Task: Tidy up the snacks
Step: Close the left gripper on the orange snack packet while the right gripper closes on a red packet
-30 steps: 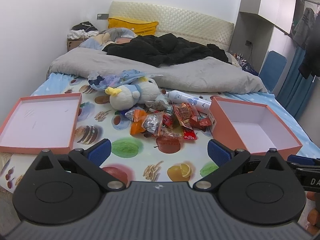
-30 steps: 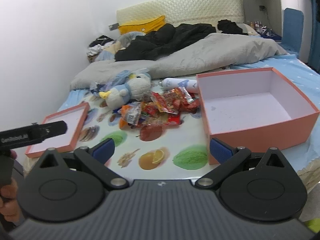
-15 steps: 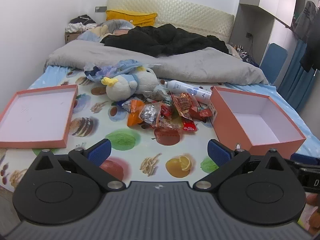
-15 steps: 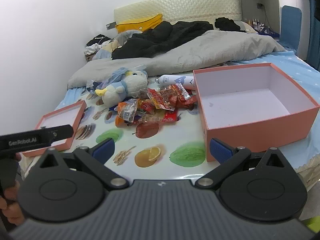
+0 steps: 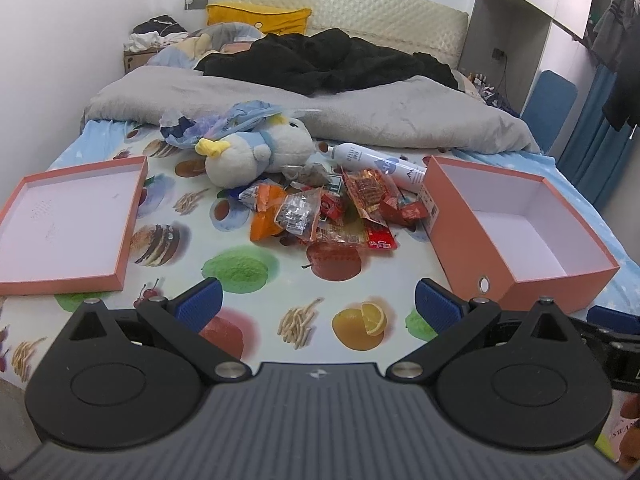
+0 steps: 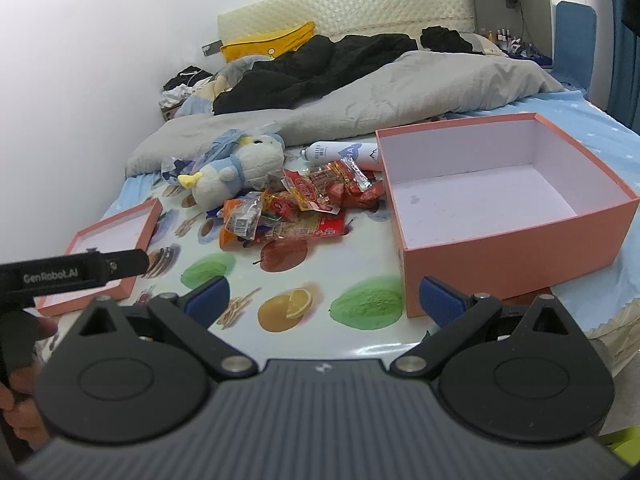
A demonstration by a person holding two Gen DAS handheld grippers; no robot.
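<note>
The left gripper and right gripper are being held over the bed's edge, fingers wide apart and empty, likely ready to grab. The snacks are being left piled between the lid and the empty box, probably meant for them.

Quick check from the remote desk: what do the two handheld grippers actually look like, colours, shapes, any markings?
Both match: the left gripper and right gripper have a ribbed dark grey body, two black round-hubbed linkage arms with silver pivot pins, and blue textured pads. The right wrist view shows white "GenRobot.AI" lettering on the left unit's black side.
</note>
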